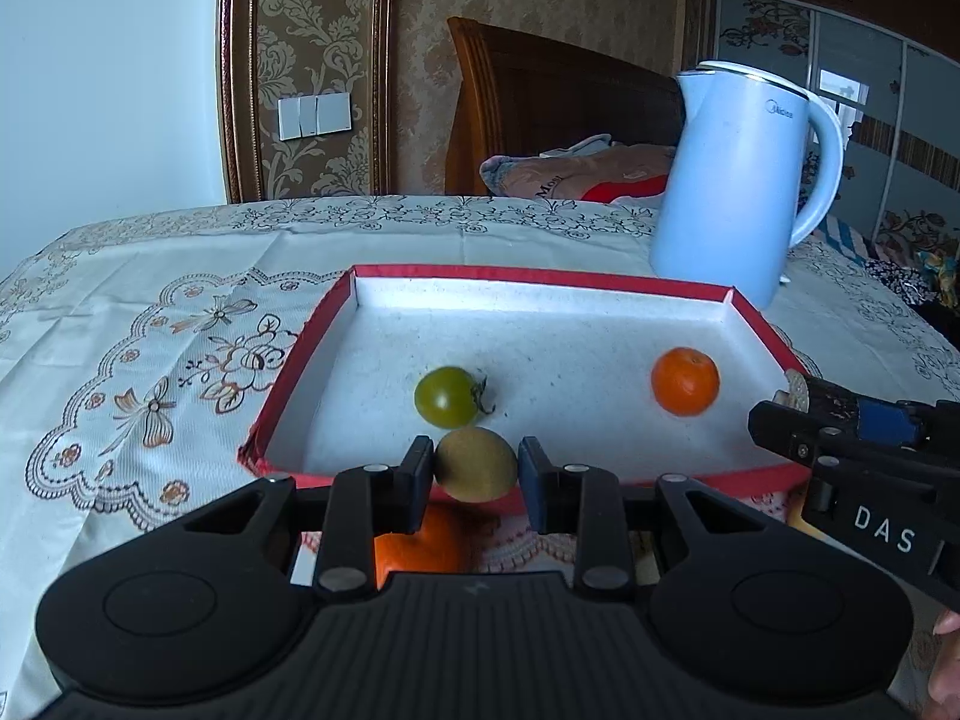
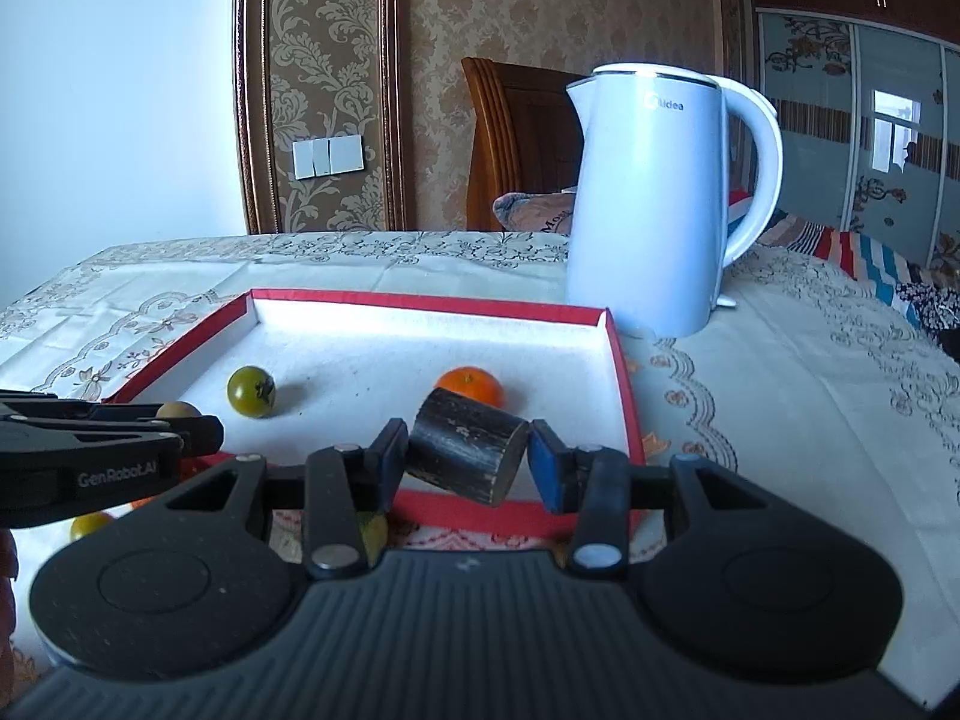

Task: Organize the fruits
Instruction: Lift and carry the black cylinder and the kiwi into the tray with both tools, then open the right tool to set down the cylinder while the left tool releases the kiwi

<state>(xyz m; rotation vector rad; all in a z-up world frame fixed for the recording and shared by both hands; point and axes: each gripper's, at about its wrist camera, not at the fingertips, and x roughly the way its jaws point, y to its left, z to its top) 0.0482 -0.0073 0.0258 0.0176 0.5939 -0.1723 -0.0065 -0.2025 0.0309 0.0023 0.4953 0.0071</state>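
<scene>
A red-rimmed tray with a white floor holds a green tomato and an orange. My left gripper is shut on a brownish-green kiwi, held just over the tray's near rim. In the right wrist view, my right gripper is shut on a dark brown cylinder with a pale cut end, above the tray's near right part. The orange lies behind it and the tomato to the left. The left wrist view shows the right gripper at the tray's right edge.
A pale blue kettle stands behind the tray's far right corner. On the patterned tablecloth before the tray lie another orange and two yellow-green fruits, partly hidden by the grippers. A bed is behind the table.
</scene>
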